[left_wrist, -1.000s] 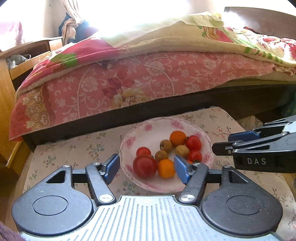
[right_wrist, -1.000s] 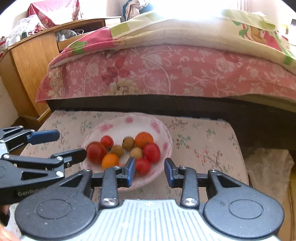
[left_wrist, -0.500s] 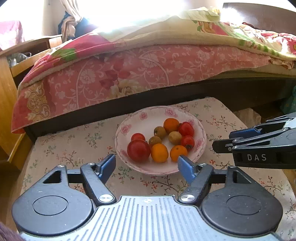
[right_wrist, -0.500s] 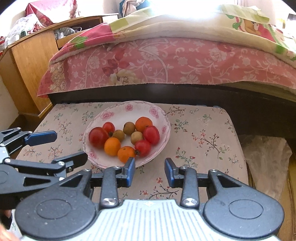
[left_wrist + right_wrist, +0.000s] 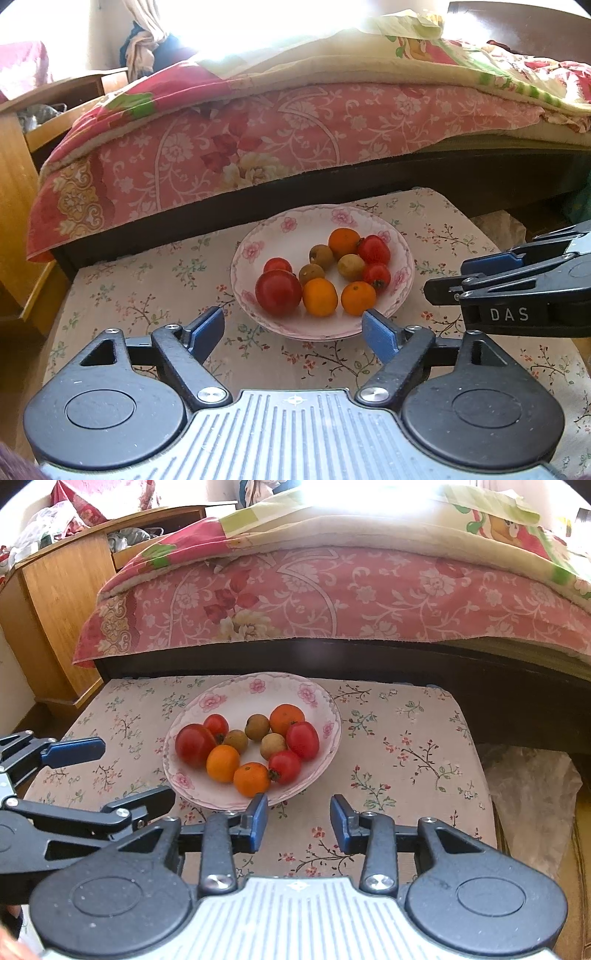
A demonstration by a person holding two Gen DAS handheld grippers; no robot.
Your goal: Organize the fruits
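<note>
I had both claws empty and opening — left claw [image 5: 293,328] wide, right claw [image 5: 299,818] narrower — short of the plate [image 5: 295,223] of fruits [image 5: 321,273] mid-desk [image 5: 147,288]. I feared nudging its near rim, spilling round fruit.

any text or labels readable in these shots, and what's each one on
"DAS": white letters on the black side of the right gripper, seen in the left wrist view.
No other text reads: none on the plate, the fruit or the bedding. The left gripper shows no lettering in the right wrist view.
</note>
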